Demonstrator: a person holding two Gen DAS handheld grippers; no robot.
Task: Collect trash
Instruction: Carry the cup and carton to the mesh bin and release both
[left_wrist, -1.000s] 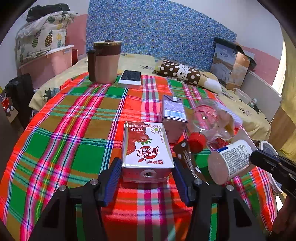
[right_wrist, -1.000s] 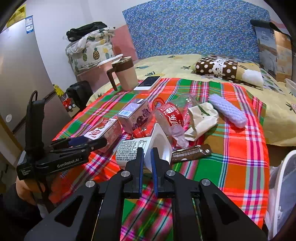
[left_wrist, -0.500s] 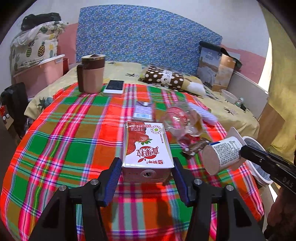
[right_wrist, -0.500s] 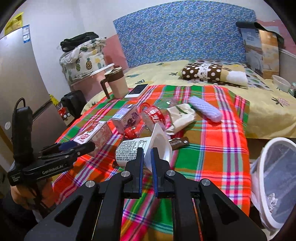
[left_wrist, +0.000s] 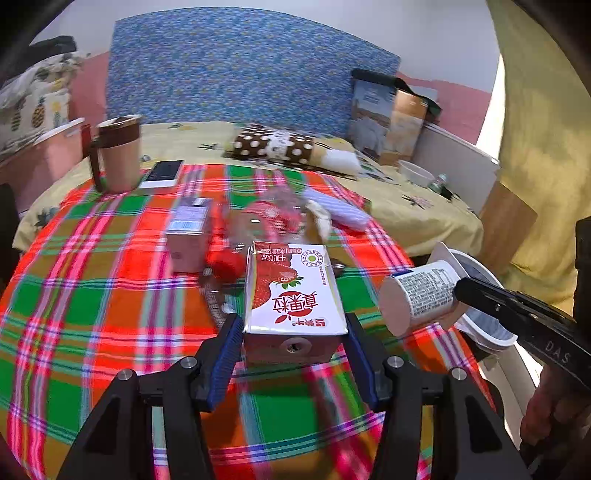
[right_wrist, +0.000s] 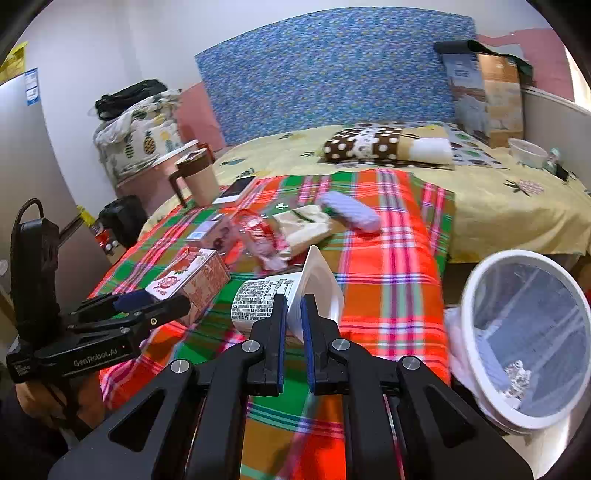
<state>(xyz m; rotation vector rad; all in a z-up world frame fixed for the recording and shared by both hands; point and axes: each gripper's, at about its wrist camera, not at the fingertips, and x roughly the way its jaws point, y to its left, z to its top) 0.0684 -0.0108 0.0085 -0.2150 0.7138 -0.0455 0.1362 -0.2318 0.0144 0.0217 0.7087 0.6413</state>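
Note:
My left gripper (left_wrist: 293, 328) is shut on a red and white strawberry milk carton (left_wrist: 293, 295), held clear above the plaid cloth (left_wrist: 110, 314). The same carton (right_wrist: 188, 280) shows in the right wrist view with the left gripper (right_wrist: 155, 301) around it. My right gripper (right_wrist: 293, 306) is shut on the rim of a white yogurt cup (right_wrist: 284, 295), which lies on its side in the air. That cup (left_wrist: 417, 291) hangs at the right of the left wrist view, over the rim of a white trash bin (left_wrist: 487, 332). The bin (right_wrist: 524, 339) stands off the bed's right edge with some scraps inside.
On the cloth lie a small purple carton (left_wrist: 188, 232), a crushed clear bottle with a red label (left_wrist: 266, 221), a cream wrapper (right_wrist: 306, 225) and a lilac knitted roll (right_wrist: 351, 210). A brown mug (left_wrist: 118, 155) and a phone (left_wrist: 162, 173) sit at the back. A person's hand (left_wrist: 546, 413) holds the right gripper.
Both grippers have travelled right and back from the trash pile with the carton and the cup. The white bin has come into view and grown large at the right.

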